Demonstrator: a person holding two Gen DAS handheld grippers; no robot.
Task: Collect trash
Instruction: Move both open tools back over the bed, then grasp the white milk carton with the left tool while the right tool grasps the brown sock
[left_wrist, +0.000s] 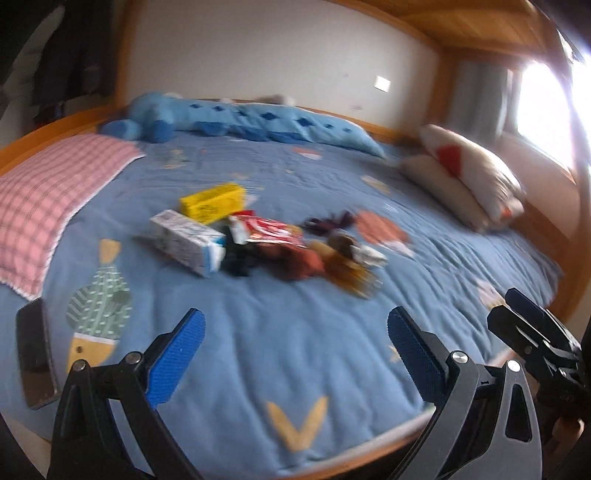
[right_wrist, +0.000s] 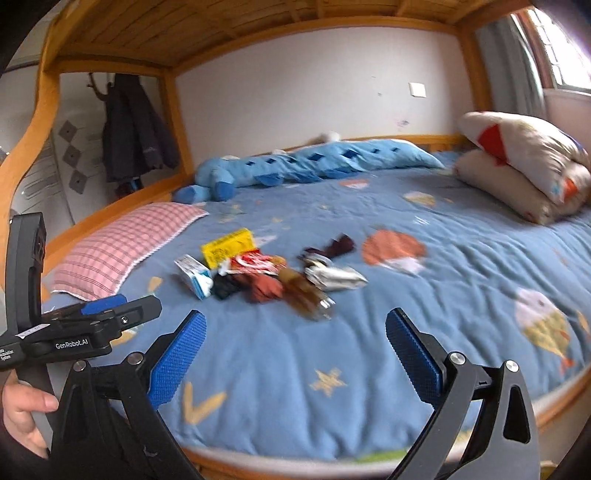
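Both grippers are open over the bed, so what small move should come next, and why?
Probably ease the right gripper forward toward the brown bottle, the nearest edge of the trash pile. Both grippers hang open and empty, short of the pile; the left gripper is no closer.

The bed (right_wrist: 424, 325) has a blue patterned cover. Near its middle lies a yellow box (right_wrist: 229, 246). Just beside the box are a white carton (right_wrist: 194, 275), a red wrapper (right_wrist: 255, 263), dark cloth pieces (right_wrist: 334, 246) and a crumpled silver wrapper (right_wrist: 338, 277). Far left of the box lies a pink checked pillow (right_wrist: 118, 247); behind it, a long blue plush toy (right_wrist: 303, 164); far right, a folded beige quilt (right_wrist: 524, 170).
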